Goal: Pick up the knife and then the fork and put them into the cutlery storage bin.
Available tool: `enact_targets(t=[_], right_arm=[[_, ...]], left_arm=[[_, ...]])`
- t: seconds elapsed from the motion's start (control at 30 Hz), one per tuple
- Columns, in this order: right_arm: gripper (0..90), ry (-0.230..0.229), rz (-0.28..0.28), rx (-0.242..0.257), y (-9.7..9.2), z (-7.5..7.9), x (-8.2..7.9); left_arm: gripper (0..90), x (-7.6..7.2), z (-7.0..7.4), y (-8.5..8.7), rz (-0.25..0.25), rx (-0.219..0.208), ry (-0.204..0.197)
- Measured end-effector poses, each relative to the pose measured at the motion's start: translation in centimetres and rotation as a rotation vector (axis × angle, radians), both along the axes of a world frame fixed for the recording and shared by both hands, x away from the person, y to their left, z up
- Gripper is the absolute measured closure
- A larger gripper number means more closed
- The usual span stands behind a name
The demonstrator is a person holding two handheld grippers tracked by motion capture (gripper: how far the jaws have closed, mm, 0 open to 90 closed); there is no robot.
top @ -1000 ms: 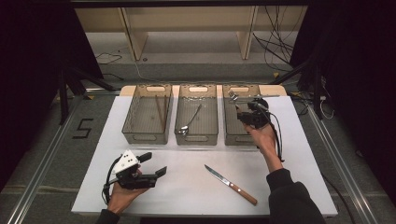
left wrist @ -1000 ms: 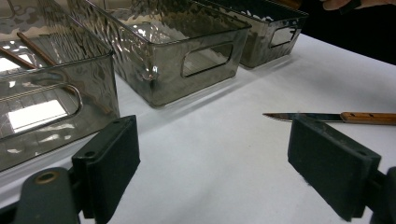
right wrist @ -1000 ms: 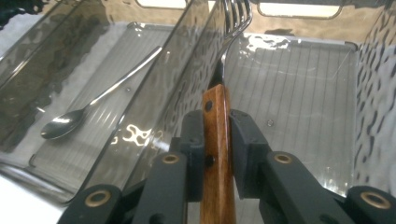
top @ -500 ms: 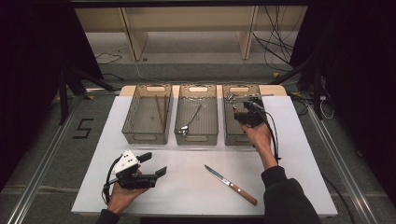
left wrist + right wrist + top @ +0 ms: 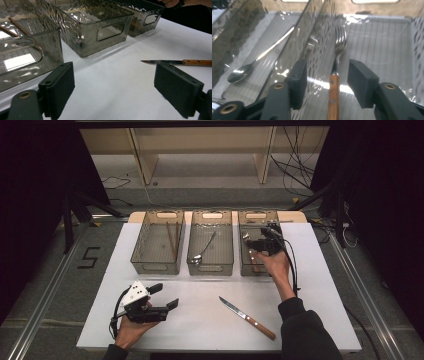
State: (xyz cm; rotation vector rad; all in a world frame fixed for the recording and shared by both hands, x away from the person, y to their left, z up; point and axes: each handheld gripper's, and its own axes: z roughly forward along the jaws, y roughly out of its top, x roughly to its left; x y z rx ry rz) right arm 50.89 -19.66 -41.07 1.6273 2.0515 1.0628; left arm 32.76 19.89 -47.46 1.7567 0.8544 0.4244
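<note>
Over the right-hand bin [image 5: 243, 251], at the far side of the white table [image 5: 320, 285]: R gripper [image 5: 258, 245] held above it, jaws just been opening, now parted w/ a gap either side of the fork [image 5: 333, 82]. Pads not pressing on it — fork released. In the right gripper view the fork lies on the ribbed bin floor, wooden handle nearest the camera, tines pointing away toward the far wall, near the bin's left-hand wall. In the high view the fork [image 5: 251, 258] shows as a thin brown handle just beside the person's right hand [image 5: 273, 265].

Middle bin [image 5: 212, 266]: one spoon [image 5: 202, 251] lying diagonal, bowl toward the near end. Same spoon [image 5: 254, 65] seen through the clear wall in the right gripper view.

Left bin [image 5: 156, 265]: chopsticks [image 5: 171, 241], lying lengthwise, roughly parallel.

Near edge of table, left: L gripper [image 5: 165, 296] in the left hand [image 5: 131, 329], lying low by the table, jaws wide apart, nothing btwn them. Left gripper view: both pads [image 5: 61, 85] clear over bare white surface.

Knife [image 5: 246, 317] on the table btwn the two hands, well apart from the bins, wooden handle toward the near right, blade tip pointing far left. In the left gripper view the knife [image 5: 175, 62] lies just beyond the right-hand pad, not touching it as far as I can tell.
</note>
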Motion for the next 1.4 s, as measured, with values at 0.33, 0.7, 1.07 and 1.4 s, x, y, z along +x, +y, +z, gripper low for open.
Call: enact_targets(t=[0.33,0.7,1.07,1.4], right_arm=[[39.4,-0.085,0.123,0.027,-0.4,2.5,-2.9],[31.4,-0.116,0.268,0.016,0.3,3.5,-7.6],[29.1,-0.086,0.339,0.023,0.5,1.9,-11.2],[28.7,-0.065,0.383,-0.008,1.1,0.8,-12.4]], left_arm=[[16.4,0.0,0.0,0.0,0.001,0.002,0.000],[16.3,0.0,0.0,0.1,0.002,-0.005,-0.003],[16.0,0.0,-0.1,0.1,0.000,-0.009,0.001],[15.9,0.0,-0.1,0.2,-0.004,-0.009,0.004]])
